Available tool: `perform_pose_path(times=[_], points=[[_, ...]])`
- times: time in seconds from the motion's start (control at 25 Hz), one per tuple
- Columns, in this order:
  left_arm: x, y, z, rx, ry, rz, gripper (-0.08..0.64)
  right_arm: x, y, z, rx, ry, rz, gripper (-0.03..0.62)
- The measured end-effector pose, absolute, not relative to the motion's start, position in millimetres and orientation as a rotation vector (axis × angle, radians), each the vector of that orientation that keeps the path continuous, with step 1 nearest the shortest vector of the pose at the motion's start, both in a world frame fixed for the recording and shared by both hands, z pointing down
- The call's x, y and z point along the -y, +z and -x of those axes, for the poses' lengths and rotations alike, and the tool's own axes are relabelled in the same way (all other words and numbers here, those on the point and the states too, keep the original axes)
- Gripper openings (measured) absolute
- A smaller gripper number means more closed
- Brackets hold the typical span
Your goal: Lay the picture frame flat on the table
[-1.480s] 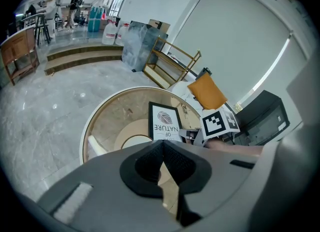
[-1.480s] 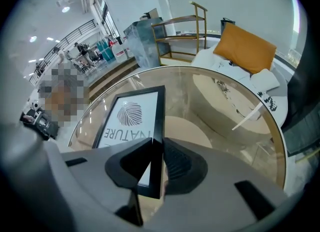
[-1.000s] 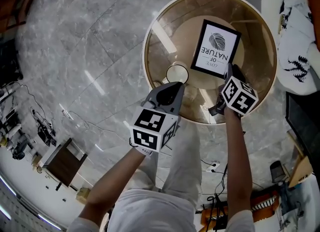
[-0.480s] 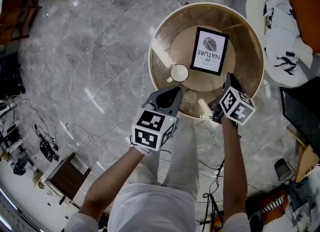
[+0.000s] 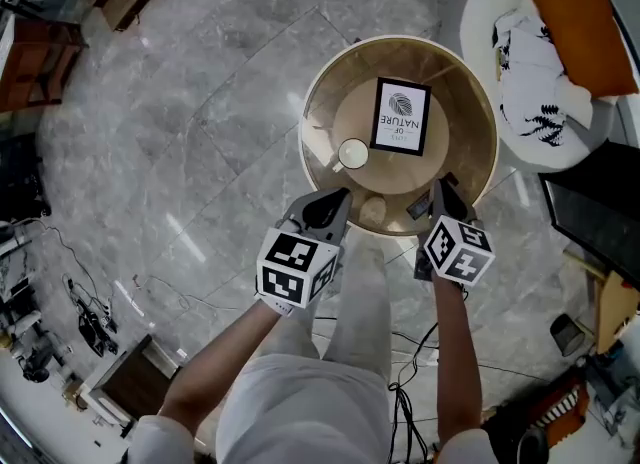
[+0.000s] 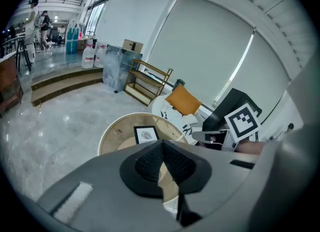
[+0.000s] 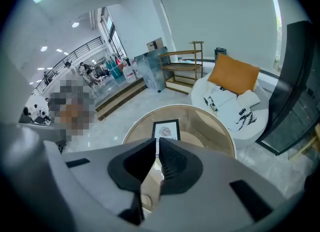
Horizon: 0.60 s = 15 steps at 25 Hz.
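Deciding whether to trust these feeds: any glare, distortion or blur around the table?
Head view: light reflections streak the glass table beside the sharp picture frame. Left gripper view: heavy fisheye, dark corners, left claw filling the lower half. Right gripper view: same fisheye.

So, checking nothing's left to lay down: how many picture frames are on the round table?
1. The picture frame lies flat on the round table, toward its far side, right of the white cup. No other frame shows.

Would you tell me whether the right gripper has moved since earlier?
Yes; the right gripper has withdrawn from the picture frame to the table edge.
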<state>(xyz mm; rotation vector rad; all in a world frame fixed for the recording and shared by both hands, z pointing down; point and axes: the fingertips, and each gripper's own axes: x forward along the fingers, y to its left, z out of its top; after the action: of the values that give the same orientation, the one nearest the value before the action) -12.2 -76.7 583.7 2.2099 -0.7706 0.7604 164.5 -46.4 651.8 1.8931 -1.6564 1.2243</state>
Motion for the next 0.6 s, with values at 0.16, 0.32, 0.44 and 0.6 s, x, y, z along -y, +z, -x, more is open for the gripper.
perform_pose_path(times=[0.16, 0.32, 0.44, 0.6], points=[[67, 565, 17, 0.747, 0.755, -2.214, 0.003, 33, 604, -152, 1.693, 1.187, -1.921, 0.017], [59, 536, 23, 0.731, 0.755, -2.248, 0.003, 21, 558, -138, 1.734, 1.193, -1.955, 0.017], [53, 514, 25, 0.729, 0.739, -2.268, 0.003, 11, 526, -135, 1.758, 1.173, -1.983, 0.017], [49, 481, 28, 0.737, 0.703, -2.293, 0.003, 0, 487, -136, 1.777, 1.153, -2.021, 0.017]])
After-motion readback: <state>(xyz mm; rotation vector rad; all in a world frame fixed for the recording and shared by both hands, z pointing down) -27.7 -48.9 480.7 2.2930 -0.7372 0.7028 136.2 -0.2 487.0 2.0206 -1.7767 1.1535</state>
